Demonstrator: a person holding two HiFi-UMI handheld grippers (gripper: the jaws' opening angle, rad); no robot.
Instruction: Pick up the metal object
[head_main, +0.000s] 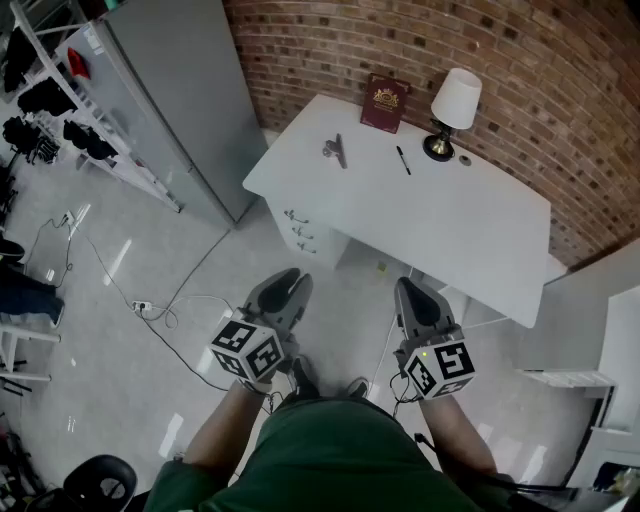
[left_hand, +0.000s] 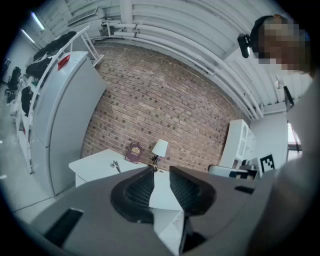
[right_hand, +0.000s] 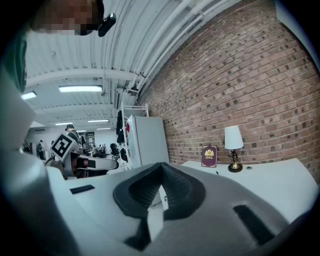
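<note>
Room: brick wall (head_main: 420, 40) behind a white table (head_main: 470, 230); grey cabinet (head_main: 190, 90) to its left.
Metal object (head_main: 336, 150): lies on the table's far left part, near 1 red book (head_main: 385, 103), well apart from the 2 grippers.
Left gripper (head_main: 292, 282): roughly level, short of the table, jaws apart, nothing between them.
Right gripper (head_main: 410, 288): alongside, jaw tips together, empty.

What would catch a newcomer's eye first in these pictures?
The white desk against the red brick wall stands out, with a white-shaded lamp and a maroon book at its far edge and the metal object and a pen nearer. In the foreground the left tool, jaws apart, and the right tool, jaws together, point toward it, both empty and short of the desk.
</note>
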